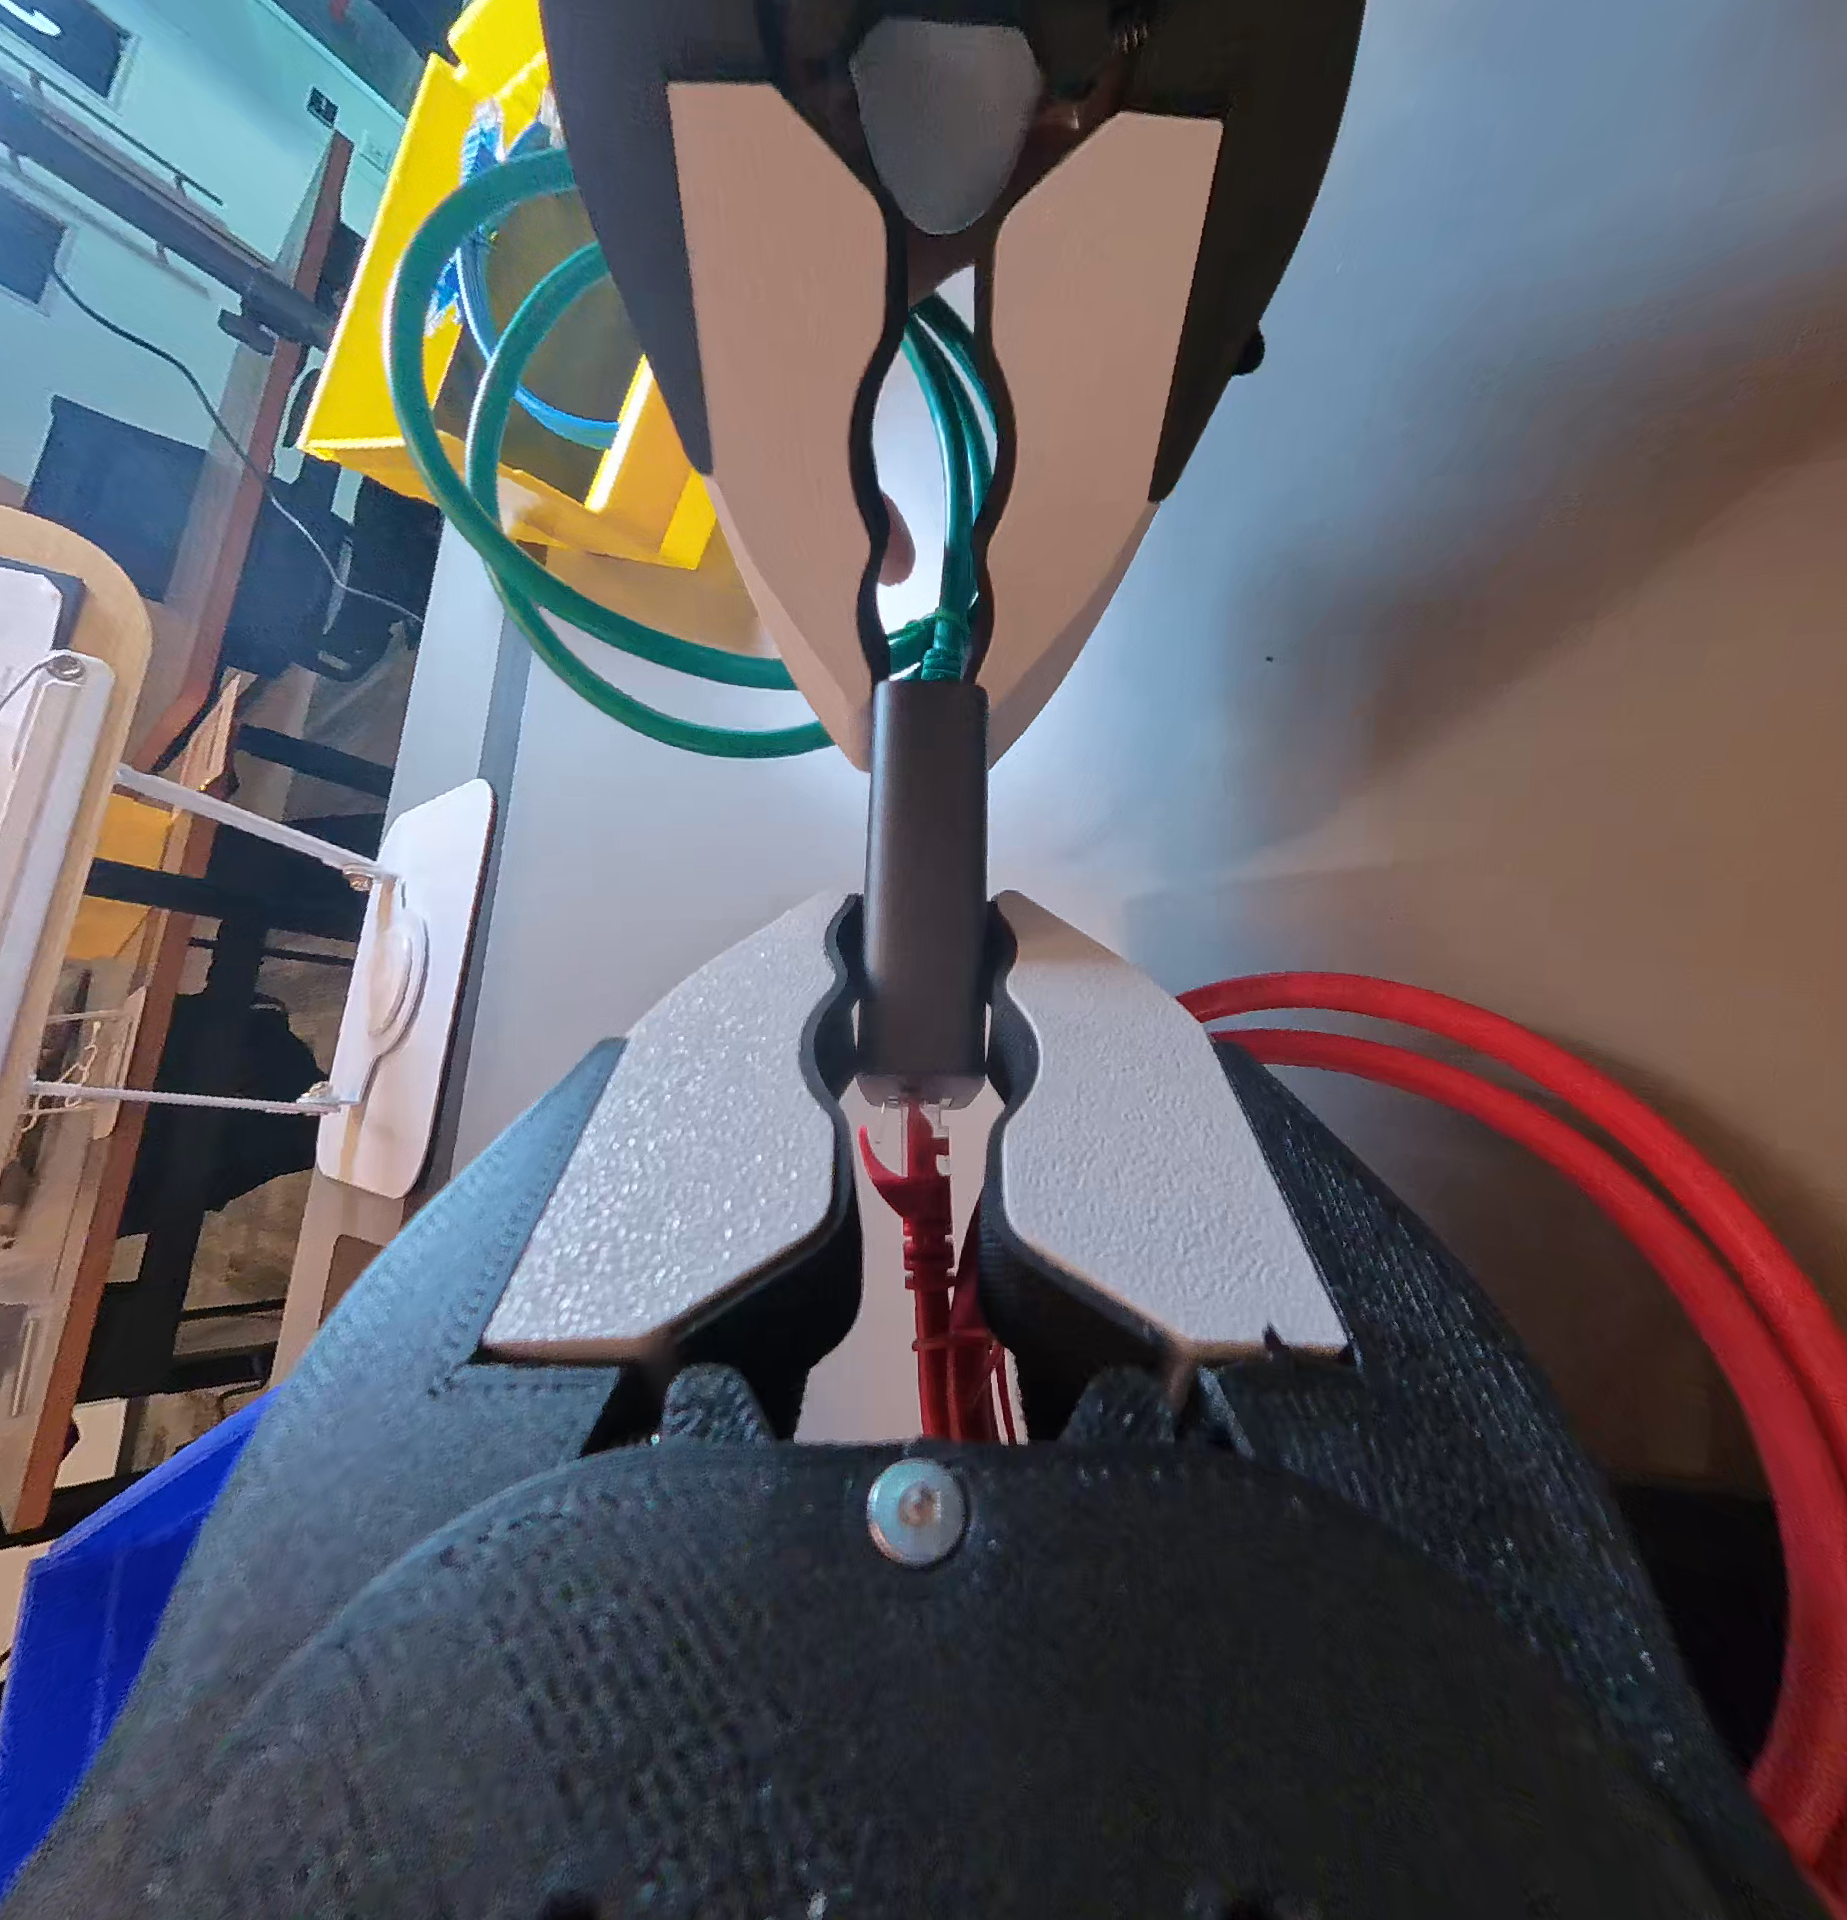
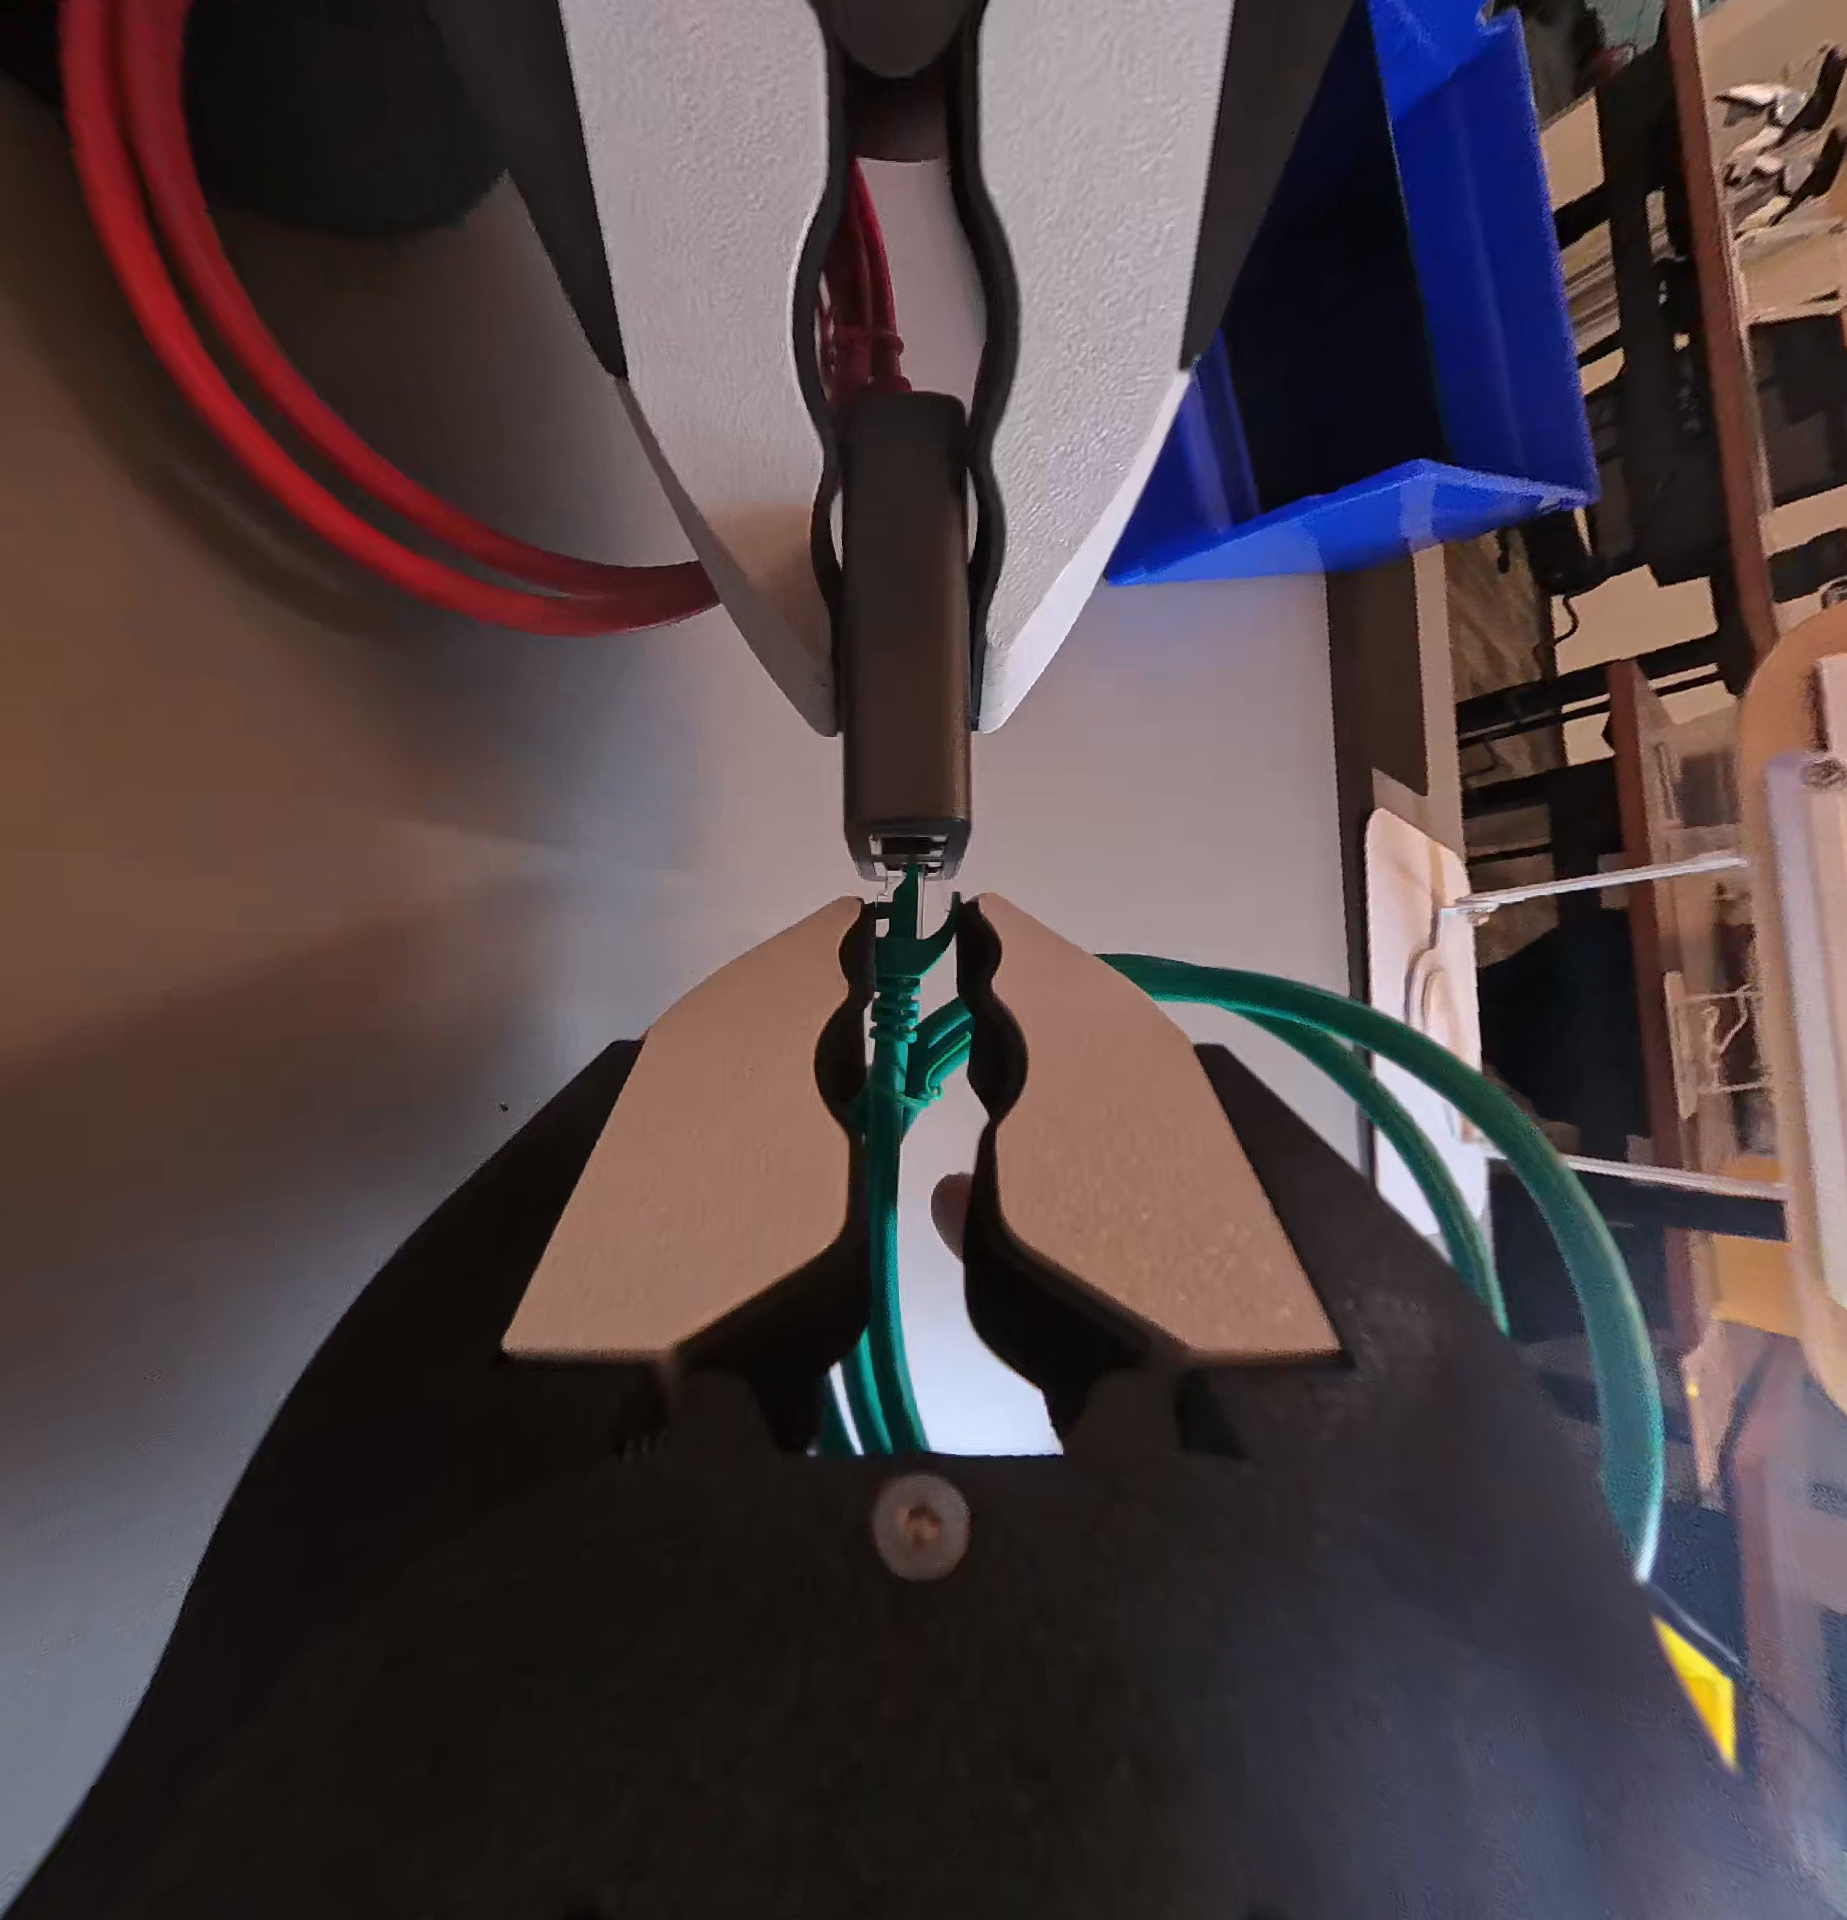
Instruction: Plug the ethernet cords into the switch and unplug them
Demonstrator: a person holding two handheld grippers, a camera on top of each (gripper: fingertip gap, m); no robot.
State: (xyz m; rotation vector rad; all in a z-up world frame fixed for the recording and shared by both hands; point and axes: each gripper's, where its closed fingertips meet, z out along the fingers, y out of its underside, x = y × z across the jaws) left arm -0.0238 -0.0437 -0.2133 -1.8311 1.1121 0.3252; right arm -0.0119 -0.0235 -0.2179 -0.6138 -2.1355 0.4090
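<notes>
White tabletop (image 1: 1418,520), bins behind.
Left gripper (image 1: 919,997) pinches rigid dark coupler (image 1: 921,894); right gripper (image 2: 914,909) clamps springy green ethernet cord (image 2: 893,997) at its boot — fragile latch.

red cord (image 1: 1584,1195) loop cropped, background shelving (image 2: 1646,436) blurred

Dark coupler-like switch (image 1: 921,883) joins red cord (image 1: 1584,1132) and green cord (image 2: 903,997) (green plug entering).
</notes>
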